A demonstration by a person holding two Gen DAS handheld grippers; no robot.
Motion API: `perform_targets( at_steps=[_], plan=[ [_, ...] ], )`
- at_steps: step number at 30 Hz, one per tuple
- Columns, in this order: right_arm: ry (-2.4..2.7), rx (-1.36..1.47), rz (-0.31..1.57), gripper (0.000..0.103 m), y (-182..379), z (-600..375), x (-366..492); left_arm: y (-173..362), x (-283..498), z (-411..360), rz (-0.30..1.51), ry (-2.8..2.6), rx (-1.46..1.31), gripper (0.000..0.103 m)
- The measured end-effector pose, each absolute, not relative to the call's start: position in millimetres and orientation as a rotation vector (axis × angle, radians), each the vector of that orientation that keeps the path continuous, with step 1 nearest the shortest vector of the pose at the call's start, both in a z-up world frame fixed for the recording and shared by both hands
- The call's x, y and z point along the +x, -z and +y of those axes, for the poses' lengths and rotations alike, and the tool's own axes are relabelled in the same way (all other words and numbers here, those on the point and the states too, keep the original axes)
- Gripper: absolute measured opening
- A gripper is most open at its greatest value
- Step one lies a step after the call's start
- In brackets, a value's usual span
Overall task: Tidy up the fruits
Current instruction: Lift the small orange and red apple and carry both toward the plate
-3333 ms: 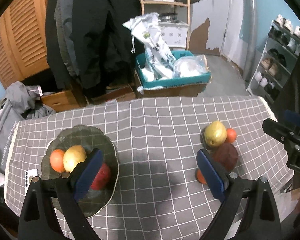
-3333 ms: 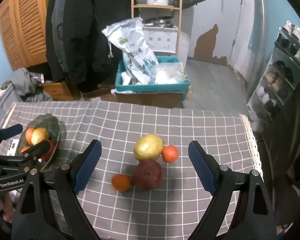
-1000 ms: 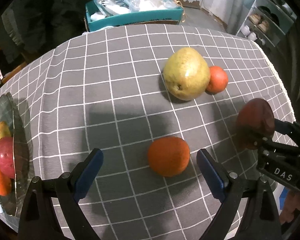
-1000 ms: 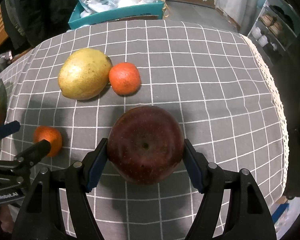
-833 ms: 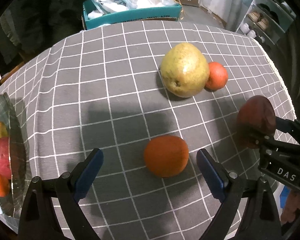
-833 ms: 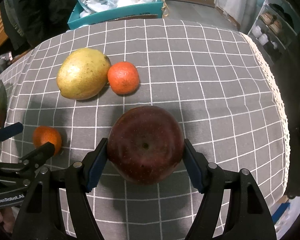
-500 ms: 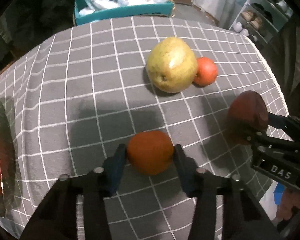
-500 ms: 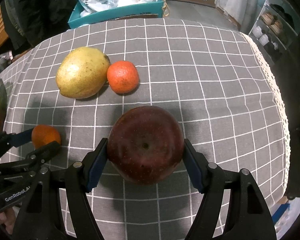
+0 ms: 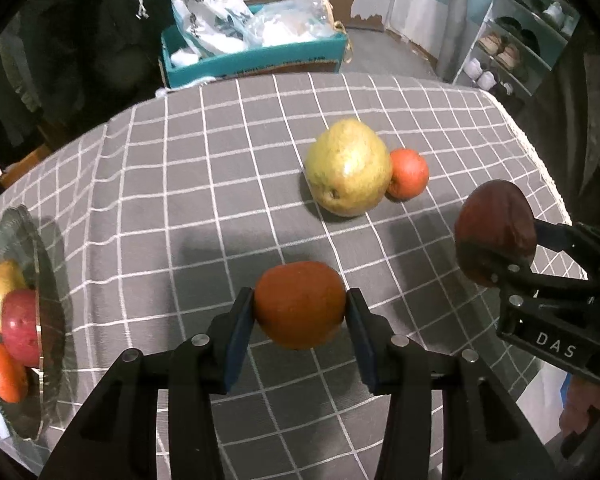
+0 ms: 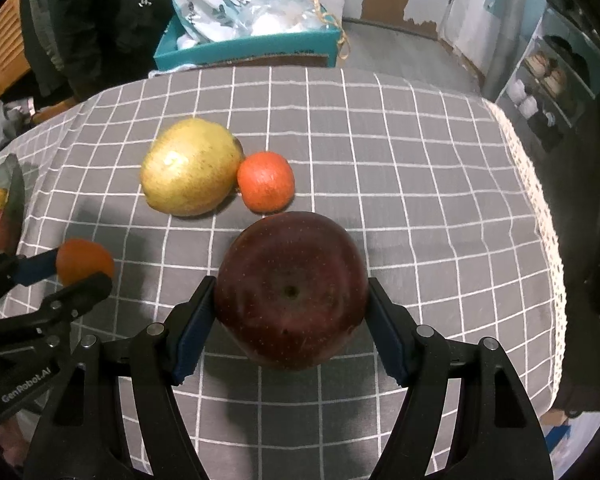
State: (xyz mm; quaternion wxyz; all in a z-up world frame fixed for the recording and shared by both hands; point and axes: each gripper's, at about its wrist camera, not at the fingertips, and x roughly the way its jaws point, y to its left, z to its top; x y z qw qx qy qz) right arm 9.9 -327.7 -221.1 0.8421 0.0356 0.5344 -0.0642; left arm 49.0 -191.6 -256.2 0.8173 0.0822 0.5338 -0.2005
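Observation:
My left gripper is shut on a small orange, held just above the checked cloth; from the right wrist view the same orange shows at the left. A big dark red apple sits clamped in my right gripper, also seen from the left wrist as the apple at the right. On the cloth lie a yellow pear and a second orange, touching each other. A glass bowl at the left edge holds a red apple, a yellow fruit and an orange.
The grey checked tablecloth has a lace edge on the right. Behind the table stand a teal box of plastic bags, dark hanging coats and a shoe rack. A hand holds the right gripper's handle.
My left gripper has closed on the small orange and lifted it a little off the cloth. The right gripper keeps the apple, nearly still.

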Motion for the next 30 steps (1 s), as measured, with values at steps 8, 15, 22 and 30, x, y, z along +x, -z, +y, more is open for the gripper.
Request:
perform_targets(
  at_steps=[8, 15, 22, 30],
  plan=[
    [0.131, 0.044, 1.055, 0.072, 193, -322, 6, 231, 45, -185, 1.080, 0.409, 0.165, 0.047],
    [0.119, 0.032, 0.990, 0.072, 166, -316, 3, 210, 44, -181, 1.038, 0.406, 0.140, 0.047],
    [0.114, 0.018, 0.907, 0.072, 137, -310, -3, 184, 41, -171, 0.976, 0.401, 0.122, 0.047],
    [0.109, 0.002, 0.826, 0.072, 107, -305, -10, 154, 38, -160, 0.906, 0.385, 0.096, 0.046]
  ],
)
